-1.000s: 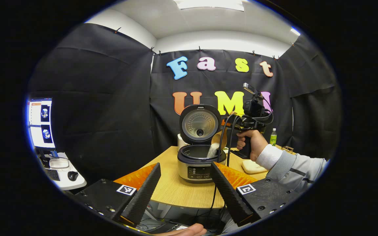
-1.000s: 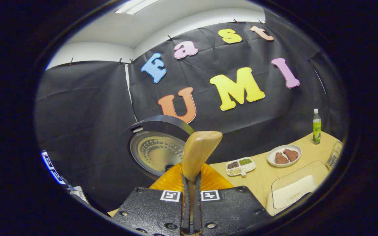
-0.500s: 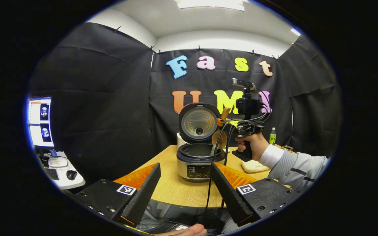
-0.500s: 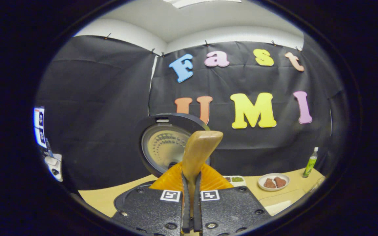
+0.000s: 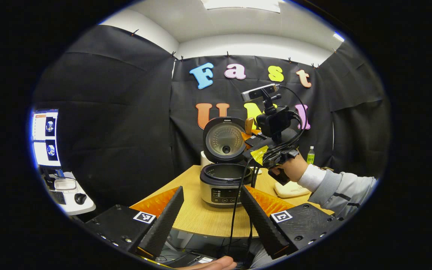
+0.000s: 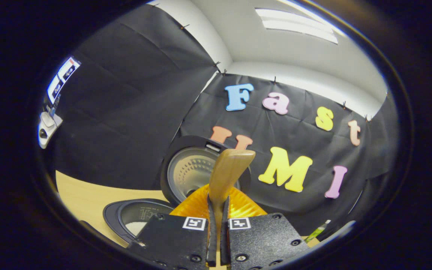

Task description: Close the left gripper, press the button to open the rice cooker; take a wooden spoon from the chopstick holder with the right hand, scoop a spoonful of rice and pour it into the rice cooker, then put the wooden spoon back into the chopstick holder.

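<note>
Left gripper view: a second ago rice was streaming off the spoon into the pot; now the stream has stopped, and the right claw (image 5: 252,135) has lifted and swung back, sitting above and just right of the rice cooker (image 5: 221,183), tilted up toward the raised lid (image 5: 225,138). The wooden spoon (image 5: 249,125) shows as a small tan tip poking up beside the lid's right edge, clear of the pot opening. Reading: the pour looks finished, so what remains is carrying the spoon back to the chopstick holder, which I cannot pick out here. Right gripper view: the wooden spoon (image 6: 228,173) stands straight ahead between the right claw (image 6: 216,228) fingers, both pressed tight on its handle, bowl end up and away; no rice visible on the side facing the camera. The rice cooker (image 6: 133,217) pot sits low and left of the claw, close beneath it, with a pale patch of rice (image 6: 136,227) inside; the lid (image 6: 195,170) stands open directly behind the spoon. The left claw (image 5: 211,210) hangs back at the near edge of the counter (image 5: 197,217), fingers spread wide and holding nothing, well apart from the cooker, which sits straight ahead between its fingers. A hand (image 5: 293,167) and pale sleeve (image 5: 336,187) carry the right device.
</note>
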Demonstrator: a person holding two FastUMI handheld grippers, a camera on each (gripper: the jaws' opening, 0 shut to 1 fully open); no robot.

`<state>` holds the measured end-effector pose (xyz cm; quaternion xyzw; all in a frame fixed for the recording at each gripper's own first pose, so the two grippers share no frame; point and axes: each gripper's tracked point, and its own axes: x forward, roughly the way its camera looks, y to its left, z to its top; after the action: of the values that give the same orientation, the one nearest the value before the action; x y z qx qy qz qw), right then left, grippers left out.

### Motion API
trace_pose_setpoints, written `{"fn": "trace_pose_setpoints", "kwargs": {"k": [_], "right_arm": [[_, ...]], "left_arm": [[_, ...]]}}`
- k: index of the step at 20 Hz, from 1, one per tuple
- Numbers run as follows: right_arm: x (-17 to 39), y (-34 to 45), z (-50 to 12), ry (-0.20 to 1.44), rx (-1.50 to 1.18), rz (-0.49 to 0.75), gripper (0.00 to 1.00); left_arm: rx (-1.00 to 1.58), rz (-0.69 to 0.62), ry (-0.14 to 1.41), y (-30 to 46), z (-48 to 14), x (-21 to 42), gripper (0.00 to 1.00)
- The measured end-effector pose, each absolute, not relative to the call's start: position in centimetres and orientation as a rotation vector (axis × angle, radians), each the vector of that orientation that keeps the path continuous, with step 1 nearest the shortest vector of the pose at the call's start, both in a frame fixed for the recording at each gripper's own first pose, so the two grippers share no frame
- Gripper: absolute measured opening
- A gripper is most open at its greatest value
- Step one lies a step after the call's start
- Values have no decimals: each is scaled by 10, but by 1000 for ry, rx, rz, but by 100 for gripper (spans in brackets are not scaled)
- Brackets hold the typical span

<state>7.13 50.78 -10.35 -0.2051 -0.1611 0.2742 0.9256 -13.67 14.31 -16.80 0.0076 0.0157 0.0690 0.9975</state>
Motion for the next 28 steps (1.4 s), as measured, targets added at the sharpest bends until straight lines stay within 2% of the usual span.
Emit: {"fn": "trace_pose_setpoints", "kwargs": {"k": [5,15,28], "right_arm": [[84,468,-79,-341,-375,492,10],[128,320,-46,-315,-334,313,9],[189,156,-88,-80,-167,168,9]], "left_arm": [[7,138,34,128,-165,-132,96],[-36,81,6,74,-154,-120,96],[6,26,10,16,-152,-102,95]]}}
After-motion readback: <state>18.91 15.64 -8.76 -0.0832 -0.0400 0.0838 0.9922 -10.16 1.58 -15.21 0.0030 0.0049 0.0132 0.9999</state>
